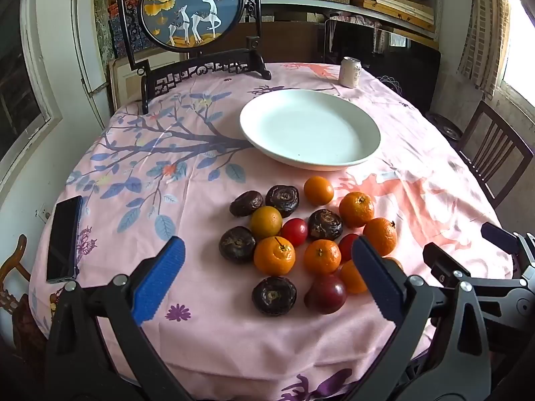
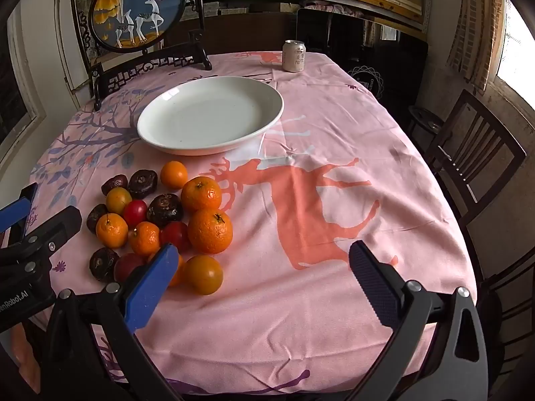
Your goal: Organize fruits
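Observation:
A pile of fruit lies on the pink tablecloth: several tangerines [image 1: 274,255] [image 2: 209,230], dark brown water chestnuts [image 1: 274,295] [image 2: 165,210] and red plums [image 1: 325,294] [image 2: 135,212]. An empty white plate [image 1: 367,133] [image 2: 267,113] stands just behind the pile. My left gripper [image 1: 267,250] is open and empty, held above the near side of the pile. My right gripper [image 2: 264,254] is open and empty, to the right of the pile, over bare cloth. The right gripper also shows in the left wrist view [image 1: 468,244].
A dark phone [image 1: 63,239] lies at the table's left edge. A drink can [image 1: 350,72] [image 2: 294,56] stands at the far side. A framed deer screen [image 1: 192,6] [image 2: 133,10] stands at the back left. A wooden chair [image 2: 474,153] is at the right.

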A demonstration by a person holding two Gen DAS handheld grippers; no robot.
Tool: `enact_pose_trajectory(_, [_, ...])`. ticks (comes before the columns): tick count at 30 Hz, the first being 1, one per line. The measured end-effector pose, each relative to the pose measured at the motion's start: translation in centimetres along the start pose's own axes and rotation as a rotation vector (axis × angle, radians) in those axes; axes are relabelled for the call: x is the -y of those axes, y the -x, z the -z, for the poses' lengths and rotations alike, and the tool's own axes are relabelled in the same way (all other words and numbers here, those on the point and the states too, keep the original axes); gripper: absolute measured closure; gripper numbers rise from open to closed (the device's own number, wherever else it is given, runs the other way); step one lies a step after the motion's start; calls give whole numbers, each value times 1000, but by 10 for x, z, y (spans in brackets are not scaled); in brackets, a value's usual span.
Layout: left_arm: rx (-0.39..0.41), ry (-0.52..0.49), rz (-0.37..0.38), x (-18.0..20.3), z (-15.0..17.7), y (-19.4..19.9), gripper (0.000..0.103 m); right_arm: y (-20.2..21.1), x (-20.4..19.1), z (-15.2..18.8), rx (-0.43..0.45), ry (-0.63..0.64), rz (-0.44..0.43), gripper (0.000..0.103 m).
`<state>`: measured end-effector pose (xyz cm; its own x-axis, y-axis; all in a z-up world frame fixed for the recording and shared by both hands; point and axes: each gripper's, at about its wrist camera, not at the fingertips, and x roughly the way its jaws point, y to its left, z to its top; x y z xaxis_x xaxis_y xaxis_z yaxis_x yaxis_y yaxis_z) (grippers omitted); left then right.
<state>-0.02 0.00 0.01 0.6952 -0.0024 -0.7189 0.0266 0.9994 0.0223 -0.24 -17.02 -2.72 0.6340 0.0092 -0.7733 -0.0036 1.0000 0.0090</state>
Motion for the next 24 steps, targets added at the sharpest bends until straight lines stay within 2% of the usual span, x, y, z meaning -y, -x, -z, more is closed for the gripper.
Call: enact_pose_trajectory(24, [-6, 1, -1, 0, 0, 0, 2, 1, -1, 0, 2, 3, 2, 1])
